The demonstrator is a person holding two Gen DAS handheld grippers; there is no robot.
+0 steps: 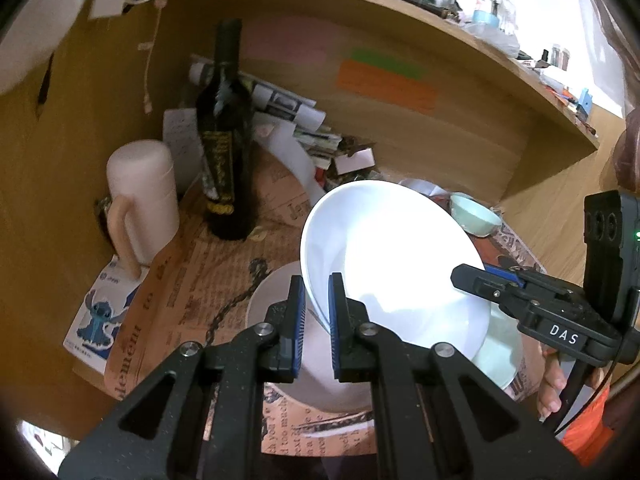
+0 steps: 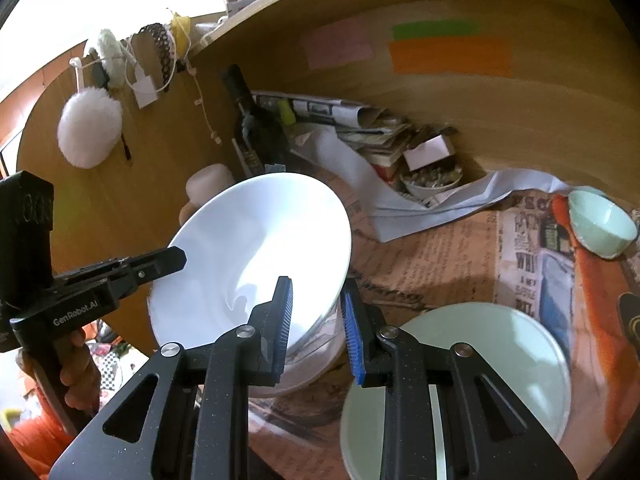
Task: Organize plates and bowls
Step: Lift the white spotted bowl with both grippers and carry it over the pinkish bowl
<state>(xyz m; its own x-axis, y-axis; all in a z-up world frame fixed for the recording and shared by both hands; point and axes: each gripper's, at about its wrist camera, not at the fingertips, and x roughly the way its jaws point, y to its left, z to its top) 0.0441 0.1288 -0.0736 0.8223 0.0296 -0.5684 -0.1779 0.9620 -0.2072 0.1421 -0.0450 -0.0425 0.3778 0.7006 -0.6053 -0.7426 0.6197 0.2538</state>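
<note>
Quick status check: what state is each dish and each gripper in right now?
White bowl: lifted, tilted, gripped by both rims.
Left gripper: shut on white bowl.
Right gripper: shut on white bowl.
Beige plate: flat on the table, under the bowl.
Green plate: flat, empty.
Green bowl: upright, empty.
Bottle: standing.

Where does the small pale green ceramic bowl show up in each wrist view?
Left wrist view: the small pale green ceramic bowl sits right of centre, just behind the big white bowl's upper right rim.
Right wrist view: it sits at the far right edge, on the newspaper covering.
Shared landmark: the orange paper strip on the wooden back panel.
</note>
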